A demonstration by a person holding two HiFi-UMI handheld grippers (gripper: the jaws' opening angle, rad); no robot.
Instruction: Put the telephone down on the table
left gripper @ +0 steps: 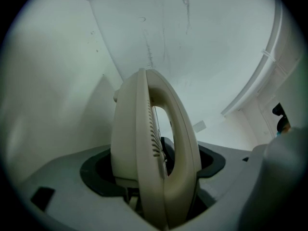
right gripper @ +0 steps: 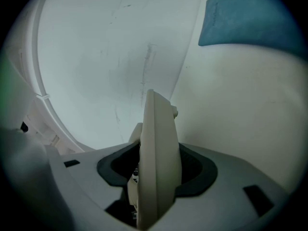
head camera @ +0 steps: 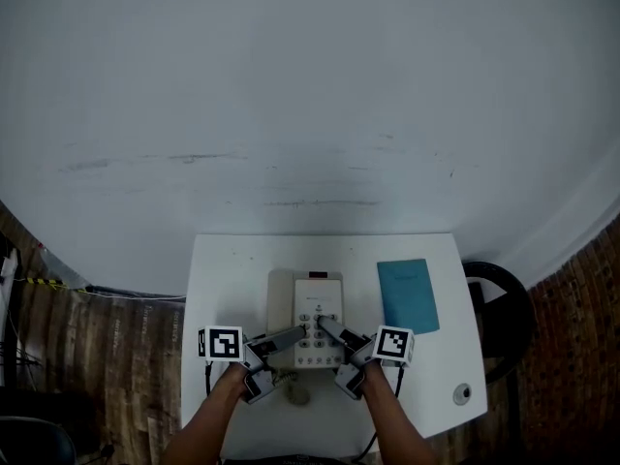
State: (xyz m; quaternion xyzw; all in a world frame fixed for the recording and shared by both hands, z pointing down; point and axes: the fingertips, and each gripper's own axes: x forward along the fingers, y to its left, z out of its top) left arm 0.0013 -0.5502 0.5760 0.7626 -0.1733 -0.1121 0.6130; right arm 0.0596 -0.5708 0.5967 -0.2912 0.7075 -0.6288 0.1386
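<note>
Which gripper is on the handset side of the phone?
The left gripper: its jaws clamp the telephone on the edge where the handset lies, the handle's arch showing in its view. The right gripper grips the opposite edge, plain casing only.

Teal booklet (head camera: 408, 294), small round disc (head camera: 462, 392), black stool (head camera: 506, 310), wooden floor (head camera: 107, 356)

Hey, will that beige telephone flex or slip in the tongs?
Likely rigid: the telephone looks like hard moulded plastic, clamped at its edges by the left tongs and right tongs. Its smooth shell could slip. The handset seems only to rest on it, so tilting might dislodge it.
</note>
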